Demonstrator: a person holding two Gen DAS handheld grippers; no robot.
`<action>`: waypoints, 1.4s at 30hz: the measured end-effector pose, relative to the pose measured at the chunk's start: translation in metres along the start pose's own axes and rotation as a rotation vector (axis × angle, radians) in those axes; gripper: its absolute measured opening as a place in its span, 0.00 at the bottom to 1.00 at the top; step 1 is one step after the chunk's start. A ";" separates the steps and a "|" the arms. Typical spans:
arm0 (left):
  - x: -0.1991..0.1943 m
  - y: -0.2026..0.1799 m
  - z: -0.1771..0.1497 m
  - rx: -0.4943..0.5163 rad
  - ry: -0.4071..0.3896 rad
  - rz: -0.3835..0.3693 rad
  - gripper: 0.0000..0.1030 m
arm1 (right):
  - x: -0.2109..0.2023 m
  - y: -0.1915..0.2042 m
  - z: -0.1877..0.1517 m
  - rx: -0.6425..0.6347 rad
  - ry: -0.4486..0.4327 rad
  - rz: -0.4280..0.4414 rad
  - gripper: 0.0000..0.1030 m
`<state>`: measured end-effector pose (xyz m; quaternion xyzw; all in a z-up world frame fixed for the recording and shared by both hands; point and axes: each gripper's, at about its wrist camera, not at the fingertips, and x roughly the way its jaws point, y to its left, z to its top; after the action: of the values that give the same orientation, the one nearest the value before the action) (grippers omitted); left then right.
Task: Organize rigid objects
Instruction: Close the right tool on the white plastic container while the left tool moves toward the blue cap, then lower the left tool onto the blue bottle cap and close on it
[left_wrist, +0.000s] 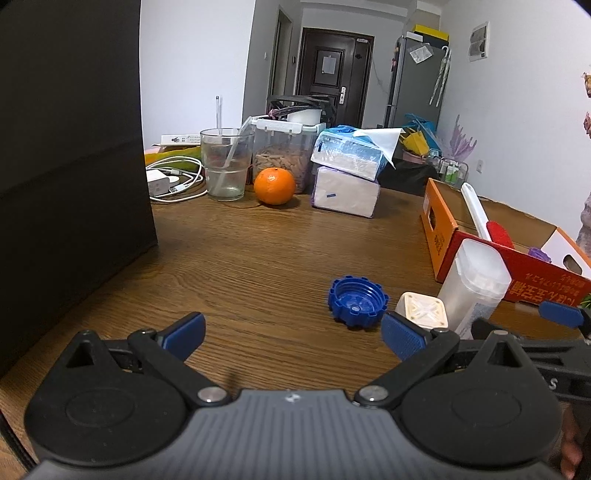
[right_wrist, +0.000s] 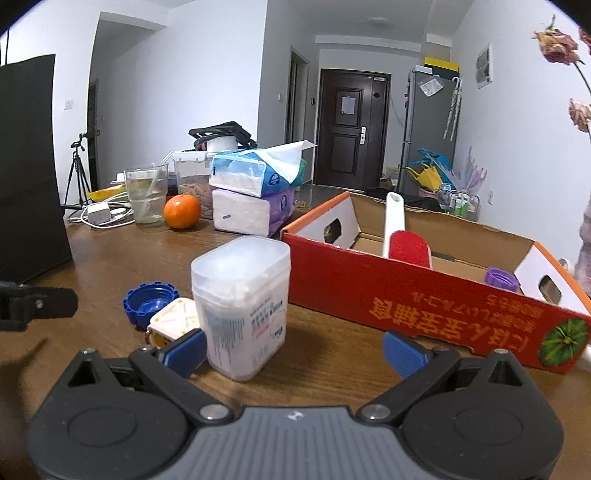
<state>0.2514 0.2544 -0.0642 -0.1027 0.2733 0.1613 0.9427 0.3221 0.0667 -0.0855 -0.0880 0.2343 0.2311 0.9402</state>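
Both the left tongs (left_wrist: 293, 334) and right tongs (right_wrist: 295, 349) are spread and hold nothing above the table (left_wrist: 258, 251), the cotton-swab container (right_wrist: 242, 306) standing upright just beside the red cardboard box (right_wrist: 424, 295).

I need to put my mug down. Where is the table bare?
Bare wood lies between the black box, the orange and the blue cap. Crowded: the back edge, and around the cotton swab container beside the cardboard box.

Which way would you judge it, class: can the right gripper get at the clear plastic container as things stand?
Probably yes: the right gripper is open, and the clear plastic container stands upright just ahead, toward its left finger, with nothing between them.
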 end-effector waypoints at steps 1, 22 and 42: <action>0.001 0.000 0.000 -0.001 0.003 0.001 1.00 | 0.003 0.000 0.001 -0.003 -0.001 0.003 0.98; 0.026 -0.010 -0.004 0.058 0.064 -0.003 1.00 | 0.054 -0.004 0.024 -0.073 -0.018 0.159 0.70; 0.061 -0.026 0.001 0.148 0.102 -0.022 1.00 | 0.024 -0.017 0.012 -0.007 -0.057 0.063 0.60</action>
<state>0.3105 0.2458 -0.0939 -0.0438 0.3309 0.1248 0.9344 0.3537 0.0647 -0.0854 -0.0774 0.2094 0.2640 0.9384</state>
